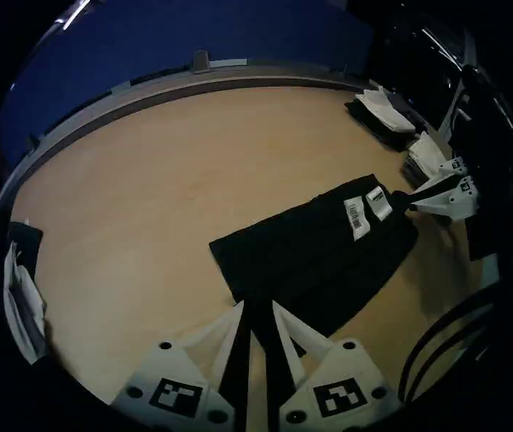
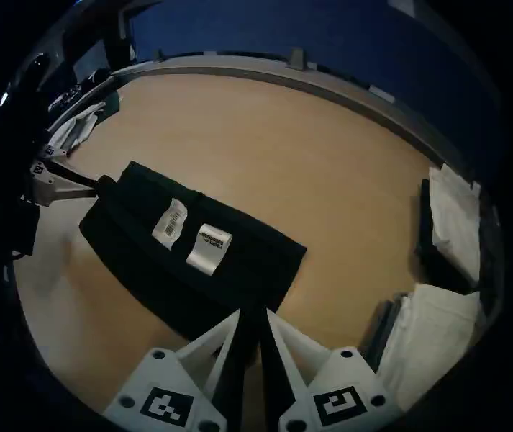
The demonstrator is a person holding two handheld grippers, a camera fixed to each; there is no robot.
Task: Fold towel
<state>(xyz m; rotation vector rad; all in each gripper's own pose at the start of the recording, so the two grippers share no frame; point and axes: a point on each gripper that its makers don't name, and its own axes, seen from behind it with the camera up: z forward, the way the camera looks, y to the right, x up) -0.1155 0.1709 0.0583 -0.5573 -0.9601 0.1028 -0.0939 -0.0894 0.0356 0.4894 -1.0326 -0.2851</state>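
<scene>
Left gripper (image 1: 259, 308): jaws narrowed, is pinching one end of the dark towel (image 1: 306, 252). Right gripper (image 2: 254, 314): is pinching the opposite end. The towel is lying flat on the wooden table (image 1: 148, 187).

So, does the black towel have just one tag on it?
No, the towel carries two white tags, side by side on its top.

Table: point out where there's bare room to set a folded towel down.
Widest free patch: the table lies bare between the black towel and its far rim. Both side edges are crowded with folded stacks.
</scene>
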